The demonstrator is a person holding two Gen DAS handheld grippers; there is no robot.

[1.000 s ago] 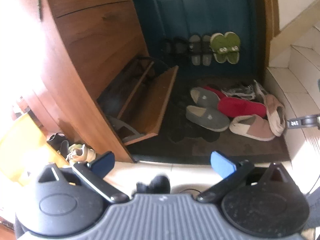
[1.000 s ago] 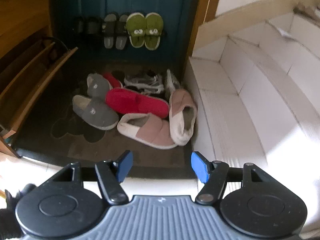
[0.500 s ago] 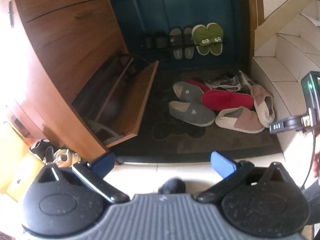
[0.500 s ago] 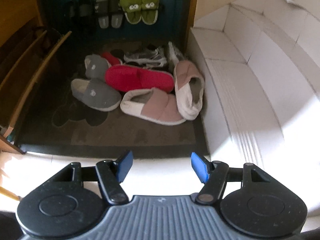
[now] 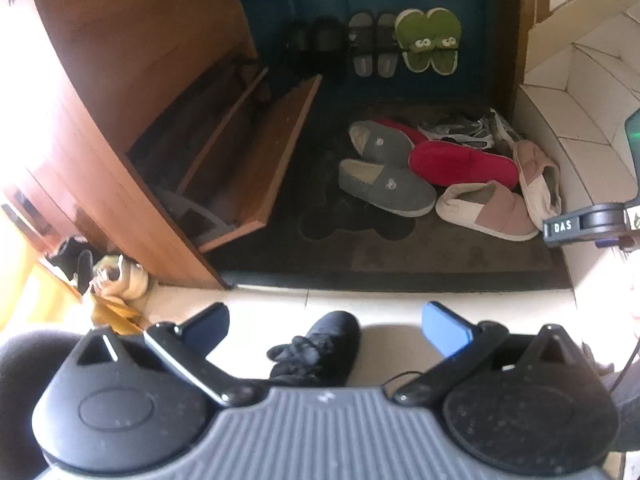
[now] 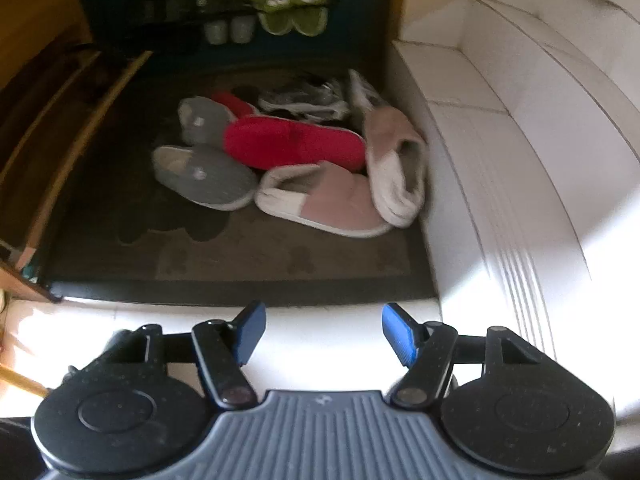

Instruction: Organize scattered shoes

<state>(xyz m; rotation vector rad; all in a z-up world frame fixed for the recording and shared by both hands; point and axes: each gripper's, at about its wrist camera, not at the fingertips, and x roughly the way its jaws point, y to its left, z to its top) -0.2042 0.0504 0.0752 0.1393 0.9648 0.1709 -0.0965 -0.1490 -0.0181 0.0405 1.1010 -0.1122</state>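
Cabinet (image 5: pixel 132 92): wooden, at left, one tilt-out drawer (image 5: pixel 256 152) standing open.
Door rack (image 5: pixel 372 46): one dark pair, one grey slide pair, one green frog pair (image 5: pixel 430 42), hung side by side.
Mat (image 5: pixel 400 256): dark, on the floor, carrying the scattered heap.
Grey slippers: two (image 5: pixel 384 188), at the heap's left.
Red slippers: two (image 5: pixel 460 162), one mostly hidden behind the greys.
Sneakers (image 5: pixel 460 130): at the back (count unclear, blurred).
Pink slippers: two (image 5: pixel 488 210), one leaning by the white step (image 6: pixel 500 140).
Left gripper (image 5: pixel 326 326): fingers apart, empty, above a person's black shoe (image 5: pixel 320 344).
Right gripper (image 6: pixel 324 330): fingers apart, empty, over pale floor short of the mat.
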